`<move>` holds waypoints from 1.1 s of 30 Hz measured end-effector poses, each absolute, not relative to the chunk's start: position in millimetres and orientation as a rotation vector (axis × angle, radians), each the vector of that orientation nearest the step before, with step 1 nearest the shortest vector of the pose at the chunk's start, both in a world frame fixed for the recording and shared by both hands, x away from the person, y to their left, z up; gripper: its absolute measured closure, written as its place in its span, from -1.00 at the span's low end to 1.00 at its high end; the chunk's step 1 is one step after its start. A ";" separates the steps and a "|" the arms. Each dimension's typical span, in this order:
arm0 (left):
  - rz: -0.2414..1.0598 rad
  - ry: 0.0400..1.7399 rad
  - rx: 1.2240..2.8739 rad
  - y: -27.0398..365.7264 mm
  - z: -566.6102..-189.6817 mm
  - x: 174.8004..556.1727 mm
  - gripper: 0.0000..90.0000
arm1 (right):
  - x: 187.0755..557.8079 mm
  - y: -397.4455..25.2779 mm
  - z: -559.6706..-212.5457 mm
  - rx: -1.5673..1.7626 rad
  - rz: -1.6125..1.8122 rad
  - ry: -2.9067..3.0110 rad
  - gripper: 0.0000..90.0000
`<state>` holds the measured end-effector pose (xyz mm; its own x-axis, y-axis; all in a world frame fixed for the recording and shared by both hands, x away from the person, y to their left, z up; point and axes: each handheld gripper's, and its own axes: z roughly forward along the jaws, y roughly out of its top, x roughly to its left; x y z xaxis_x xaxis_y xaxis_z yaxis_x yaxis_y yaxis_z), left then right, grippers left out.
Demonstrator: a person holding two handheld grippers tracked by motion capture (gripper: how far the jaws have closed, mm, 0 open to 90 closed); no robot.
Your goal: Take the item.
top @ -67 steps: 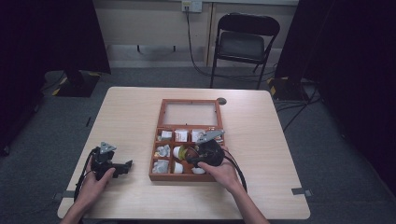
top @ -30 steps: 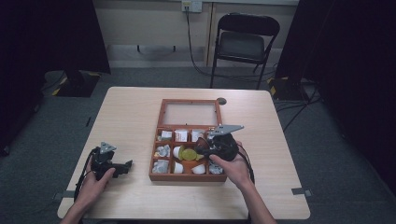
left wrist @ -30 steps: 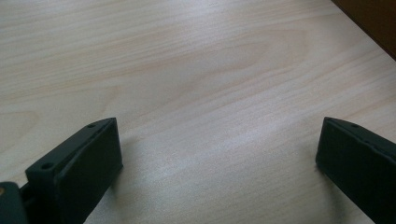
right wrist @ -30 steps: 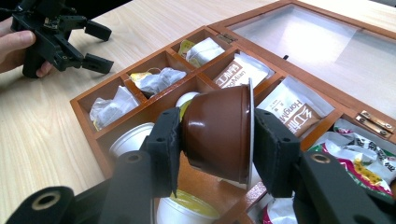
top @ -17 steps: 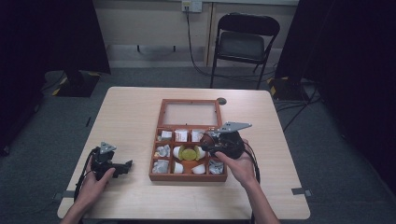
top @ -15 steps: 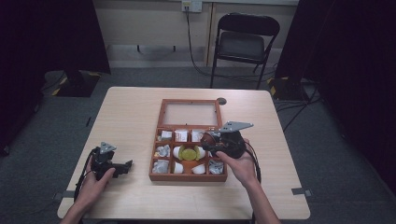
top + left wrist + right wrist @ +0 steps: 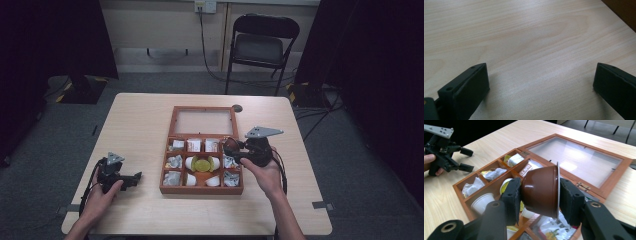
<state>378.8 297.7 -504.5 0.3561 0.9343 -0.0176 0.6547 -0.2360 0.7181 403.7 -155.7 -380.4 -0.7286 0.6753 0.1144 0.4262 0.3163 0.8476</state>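
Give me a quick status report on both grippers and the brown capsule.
Right gripper shut on brown capsule, lifted above wooden box. Left gripper open, resting on table. Nothing in the way.

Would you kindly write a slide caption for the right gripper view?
Right gripper clamps a brown coffee capsule sideways above the open wooden compartment box.

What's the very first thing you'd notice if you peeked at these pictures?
A shiny brown coffee capsule lying sideways, squeezed between the right gripper's black jaws. Under it sits an open wooden box in the middle of the table, its little compartments full of white cups and packets. The left gripper rests open on the table, left of the box.
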 end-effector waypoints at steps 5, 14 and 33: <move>0.563 1.377 1.982 297.7 -504.5 378.8 -1.00 | 404.7 -164.3 -379.0 1.019 1.372 2.301 0.23; 0.562 1.376 1.982 297.7 -504.6 378.8 -1.00 | 408.2 -178.7 -382.2 1.062 1.356 2.268 0.23; 0.564 1.378 1.980 297.6 -504.6 378.5 -1.00 | 416.8 -208.4 -393.9 1.167 1.250 2.220 0.22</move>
<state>378.5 297.6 -504.6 0.3543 0.9350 -0.0179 0.6542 -0.2342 0.7192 416.8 -208.4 -393.9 -0.6061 0.7895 0.0968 0.4923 0.2768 0.8252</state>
